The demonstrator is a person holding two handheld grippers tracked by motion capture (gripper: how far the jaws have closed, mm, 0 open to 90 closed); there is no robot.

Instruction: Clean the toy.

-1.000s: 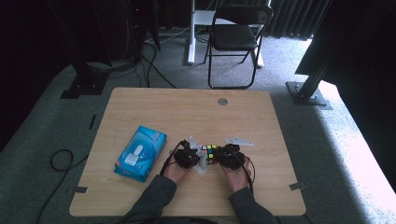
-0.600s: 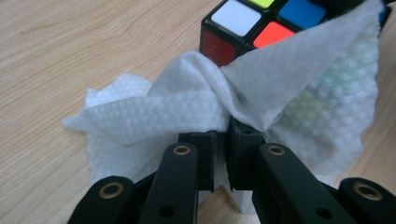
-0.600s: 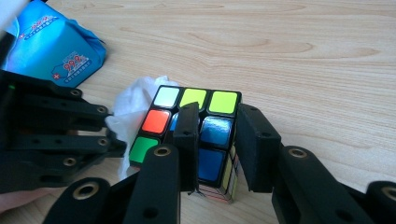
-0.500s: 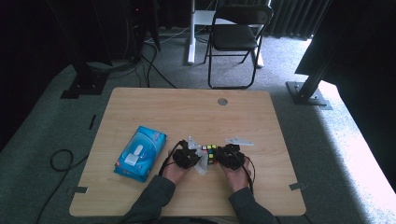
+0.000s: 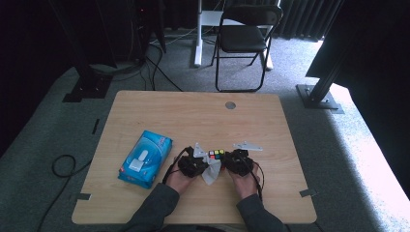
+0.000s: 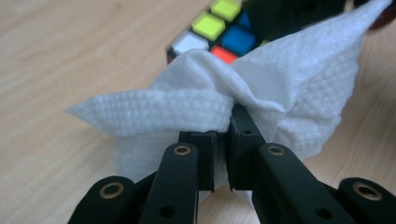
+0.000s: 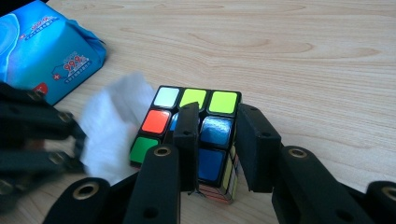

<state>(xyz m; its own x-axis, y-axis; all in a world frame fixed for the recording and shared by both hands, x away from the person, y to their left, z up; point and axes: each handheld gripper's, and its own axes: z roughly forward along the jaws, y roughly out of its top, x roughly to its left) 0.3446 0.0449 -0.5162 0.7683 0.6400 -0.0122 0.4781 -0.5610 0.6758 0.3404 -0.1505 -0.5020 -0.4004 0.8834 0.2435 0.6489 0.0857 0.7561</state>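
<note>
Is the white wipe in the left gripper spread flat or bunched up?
Bunched: the white wipe is gathered into folds, pinched between the left gripper jaws.

No visible shift of left gripper (image 5: 205, 166), wipe (image 5: 212, 173) or cube (image 5: 216, 154) (all steady).

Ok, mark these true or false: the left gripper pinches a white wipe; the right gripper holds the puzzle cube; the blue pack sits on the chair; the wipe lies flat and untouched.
1. The left gripper pinches a white wipe. True.
2. The right gripper holds the puzzle cube. True: its jaws stand on either side of one column of the cube.
3. The blue pack sits on the chair. False: it lies on the table.
4. The wipe lies flat and untouched. False: it is bunched up against the cube.
</note>
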